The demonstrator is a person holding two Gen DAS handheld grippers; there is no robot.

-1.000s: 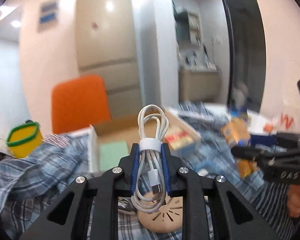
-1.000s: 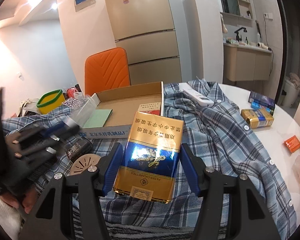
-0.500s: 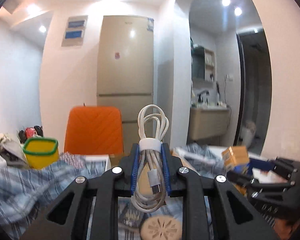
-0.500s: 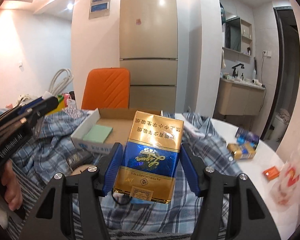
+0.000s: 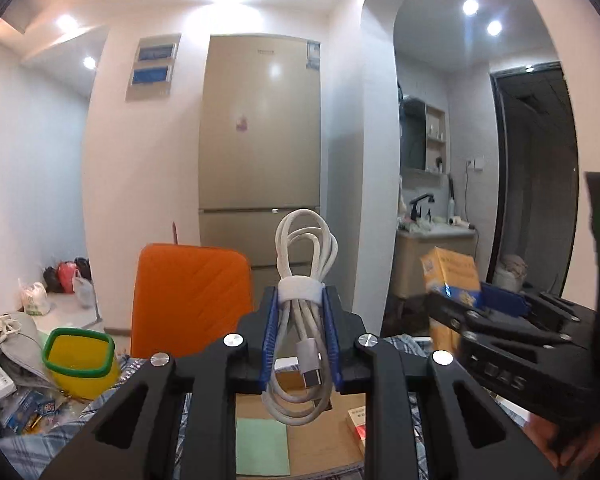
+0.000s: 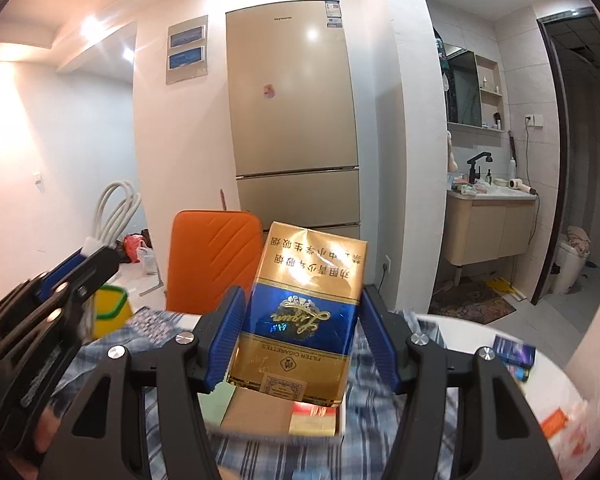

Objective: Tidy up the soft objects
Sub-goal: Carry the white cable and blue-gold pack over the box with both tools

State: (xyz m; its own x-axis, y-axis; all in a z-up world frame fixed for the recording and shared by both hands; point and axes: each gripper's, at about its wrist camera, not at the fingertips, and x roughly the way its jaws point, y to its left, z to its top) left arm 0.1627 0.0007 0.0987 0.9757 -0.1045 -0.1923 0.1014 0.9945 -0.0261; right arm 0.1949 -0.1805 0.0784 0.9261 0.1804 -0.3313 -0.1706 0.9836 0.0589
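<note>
Both grippers are raised above the cardboard box (image 5: 312, 436): the left gripper (image 5: 302, 340) clamps a coiled white cable (image 5: 305, 320) upright between its blue pads, while the right gripper (image 6: 300, 336) squeezes a gold-and-blue cigarette pack (image 6: 300, 312), over the plaid shirt (image 6: 432, 420).

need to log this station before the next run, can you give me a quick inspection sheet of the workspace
surface: white table, mostly under a blue plaid shirt.
job's things: coiled white cable and gold-blue cigarette pack, both held up above an open cardboard box.
clutter: green pad and red pack inside the box; yellow green-rimmed container; small packets at the table's right edge.
grippers: left gripper jaws shut on the cable; right gripper jaws shut on the pack.
cables: only the bundled one, strapped.
surroundings: orange chair, beige fridge, bathroom vanity.
</note>
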